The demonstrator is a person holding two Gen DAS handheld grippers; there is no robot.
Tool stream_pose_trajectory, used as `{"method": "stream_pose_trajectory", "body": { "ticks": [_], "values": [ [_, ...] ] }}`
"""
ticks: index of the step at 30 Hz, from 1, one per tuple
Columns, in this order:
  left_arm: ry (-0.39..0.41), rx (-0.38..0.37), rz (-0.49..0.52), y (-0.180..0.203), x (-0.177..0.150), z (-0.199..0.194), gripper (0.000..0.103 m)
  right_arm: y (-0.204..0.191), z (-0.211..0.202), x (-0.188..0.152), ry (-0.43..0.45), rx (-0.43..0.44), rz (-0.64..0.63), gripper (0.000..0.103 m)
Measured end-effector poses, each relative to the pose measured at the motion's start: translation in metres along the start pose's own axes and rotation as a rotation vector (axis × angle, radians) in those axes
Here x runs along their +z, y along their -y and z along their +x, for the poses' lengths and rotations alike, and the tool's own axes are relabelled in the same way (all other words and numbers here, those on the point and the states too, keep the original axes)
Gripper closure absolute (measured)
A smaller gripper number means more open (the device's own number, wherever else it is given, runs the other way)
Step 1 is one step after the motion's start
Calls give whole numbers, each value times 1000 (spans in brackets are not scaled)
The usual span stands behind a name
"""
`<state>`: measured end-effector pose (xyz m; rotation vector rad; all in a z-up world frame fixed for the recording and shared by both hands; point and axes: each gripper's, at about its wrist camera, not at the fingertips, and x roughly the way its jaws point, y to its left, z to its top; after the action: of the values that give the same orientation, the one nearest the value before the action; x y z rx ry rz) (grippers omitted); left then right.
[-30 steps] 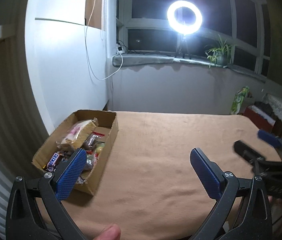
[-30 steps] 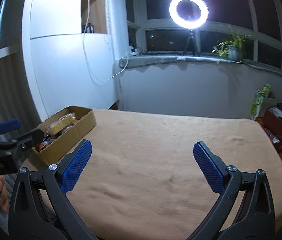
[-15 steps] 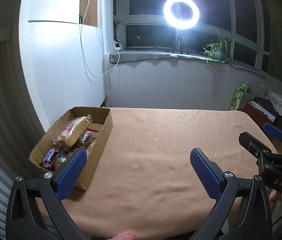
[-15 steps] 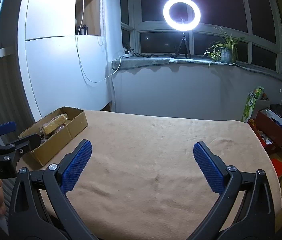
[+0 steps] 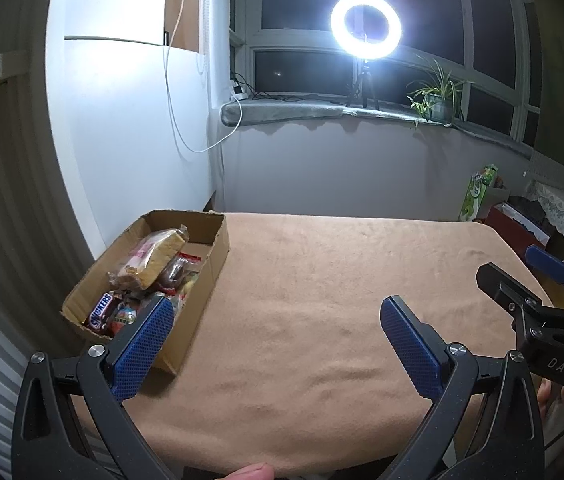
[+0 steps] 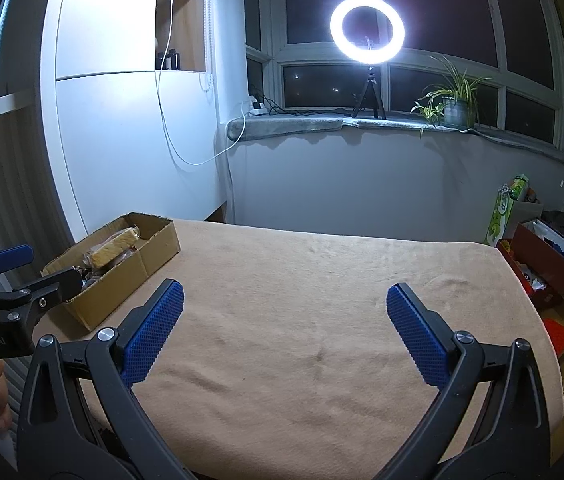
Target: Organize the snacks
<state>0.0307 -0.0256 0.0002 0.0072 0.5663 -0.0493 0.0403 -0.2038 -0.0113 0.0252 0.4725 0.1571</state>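
A cardboard box point(image 5: 218, 254) full of snacks stands on the left of a table covered with a tan cloth point(image 5: 321, 288). In it lie a wrapped sponge cake point(image 5: 152, 256), a Snickers bar point(image 5: 100, 311) and several small sweets. The box also shows in the right wrist view point(image 6: 150, 258). My left gripper point(image 5: 276, 322) is open and empty, above the table's near edge, right of the box. My right gripper point(image 6: 283, 306) is open and empty over the middle of the cloth. Each gripper shows at the edge of the other's view.
A white cabinet point(image 5: 122, 128) stands behind the box. A ring light point(image 5: 365, 26) and a potted plant point(image 5: 437, 96) stand on the windowsill. Boxes and a green carton point(image 6: 507, 208) stand on the floor right of the table.
Both grippers have pulled back and up a little from the table, so the box looks farther off. Both stay open and empty.
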Motion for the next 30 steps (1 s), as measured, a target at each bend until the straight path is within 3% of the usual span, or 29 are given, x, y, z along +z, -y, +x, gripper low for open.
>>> {"method": "stream_pose_trajectory", "body": {
  "ticks": [30],
  "values": [
    [-9, 9, -4, 0, -2, 0, 0, -1, -2, -3, -8, 0, 5, 0]
  ]
}}
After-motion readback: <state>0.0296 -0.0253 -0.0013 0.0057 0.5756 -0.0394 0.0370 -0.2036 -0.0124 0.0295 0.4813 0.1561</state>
